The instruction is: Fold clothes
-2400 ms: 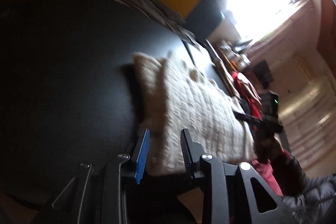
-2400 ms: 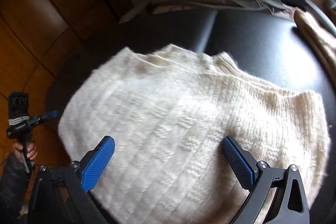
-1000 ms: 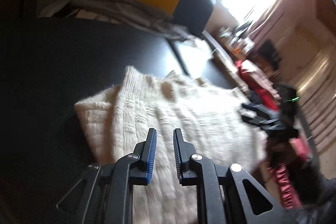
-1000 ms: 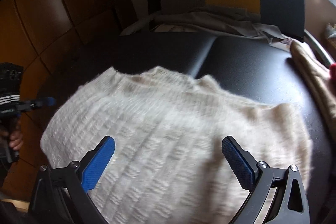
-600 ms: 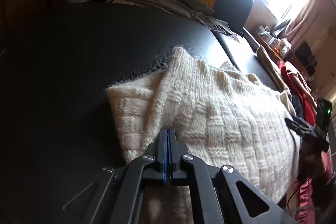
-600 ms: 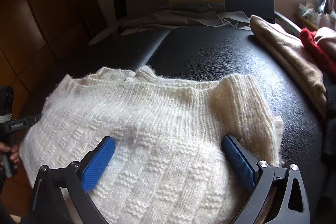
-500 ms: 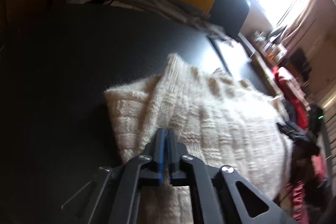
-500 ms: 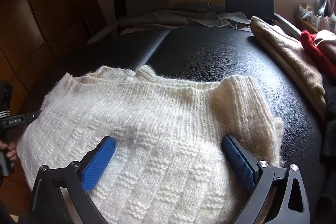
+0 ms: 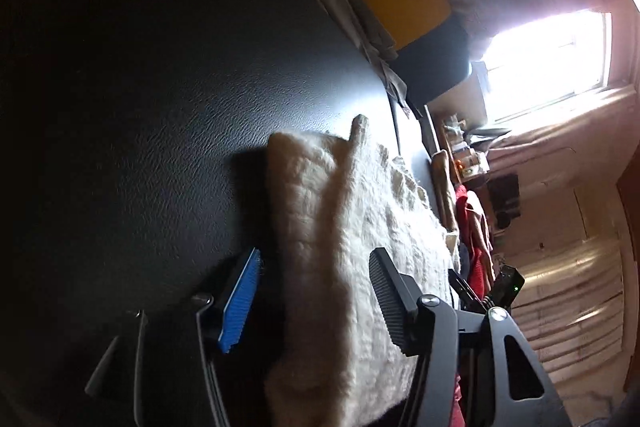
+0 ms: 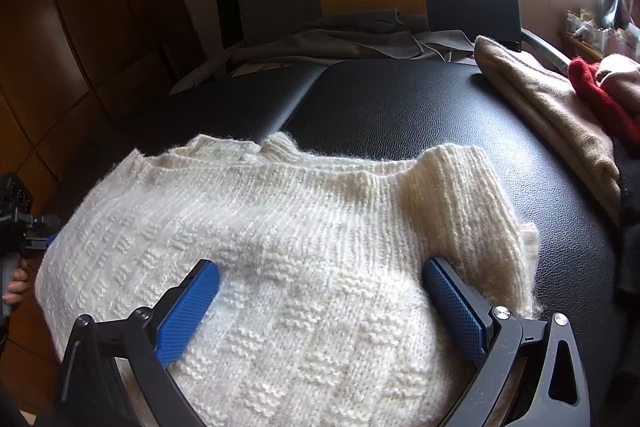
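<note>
Cream knit sweater (image 10: 280, 247) lies on the black padded surface (image 10: 400, 107), sides folded in; left claw (image 9: 316, 303) opening, folded edge between its jaws, not gripped; right claw (image 10: 320, 303) spread wide over the knit, holding nothing; final fold and stacking probably left.

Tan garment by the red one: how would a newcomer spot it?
Start at the black padded surface. Along its right edge lies a pile of clothes; the tan garment is the flat folded one nearest the cream sweater, fine-knit and brown-beige, beside the red garment.
</note>
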Demonstrator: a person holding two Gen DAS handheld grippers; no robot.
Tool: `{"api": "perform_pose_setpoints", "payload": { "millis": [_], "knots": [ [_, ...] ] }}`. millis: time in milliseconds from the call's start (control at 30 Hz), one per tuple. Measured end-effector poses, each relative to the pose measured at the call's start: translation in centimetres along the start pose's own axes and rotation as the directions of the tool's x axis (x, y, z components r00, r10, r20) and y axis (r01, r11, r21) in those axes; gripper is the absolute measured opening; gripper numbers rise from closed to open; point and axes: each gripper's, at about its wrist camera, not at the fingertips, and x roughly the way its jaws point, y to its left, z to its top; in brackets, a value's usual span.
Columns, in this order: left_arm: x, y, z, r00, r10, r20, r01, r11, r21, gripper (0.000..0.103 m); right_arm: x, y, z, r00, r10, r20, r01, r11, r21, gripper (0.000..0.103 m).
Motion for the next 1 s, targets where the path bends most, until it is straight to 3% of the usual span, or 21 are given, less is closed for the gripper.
{"api": "perform_pose_setpoints", "payload": {
  "millis": [100, 233, 300, 467, 567, 733, 1000],
  "knots": [
    [1.7, -1.4, 0.2, 0.998, 0.037, -0.059, -0.033, 0.997, 0.07, 0.057, 0.0, -0.1, 0.0, 1.0, 0.002, 0.001, -0.002, 1.0, 0.0, 0.103],
    [2.8, -3.0, -0.1, 0.993, 0.079, -0.084, -0.067, 0.988, 0.14, 0.053, 0.0, -0.3, -0.1, 1.0, 0.007, 0.006, -0.007, 1.0, 0.003, 0.103],
    [2.8, -3.3, -0.3, 0.991, 0.105, -0.083, -0.092, 0.984, 0.15, 0.024, -0.1, -0.3, -0.1, 1.0, 0.01, 0.008, -0.011, 1.0, 0.006, 0.103],
    [2.0, -4.4, 0.6, 0.984, 0.168, -0.051, -0.157, 0.973, 0.168, 0.015, -0.1, -0.4, 0.1, 1.0, 0.022, 0.004, -0.022, 1.0, 0.013, 0.103],
    [-0.2, -3.6, 2.3, 0.98, 0.197, -0.021, -0.19, 0.967, 0.17, 0.015, -0.3, -0.2, 0.7, 0.996, 0.064, -0.061, -0.065, 0.998, -0.013, 0.103],
    [-2.6, -3.3, 5.0, 0.961, 0.275, 0.008, -0.271, 0.943, 0.193, 0.015, -3.3, 0.8, 1.8, 0.96, 0.201, -0.195, -0.234, 0.959, -0.161, 0.103],
    [-3.3, -4.3, 6.3, 0.946, 0.325, 0.007, -0.319, 0.924, 0.21, 0.015, -4.3, 1.7, 1.7, 0.904, 0.242, -0.354, -0.35, 0.893, -0.284, 0.103]
  ]
}}
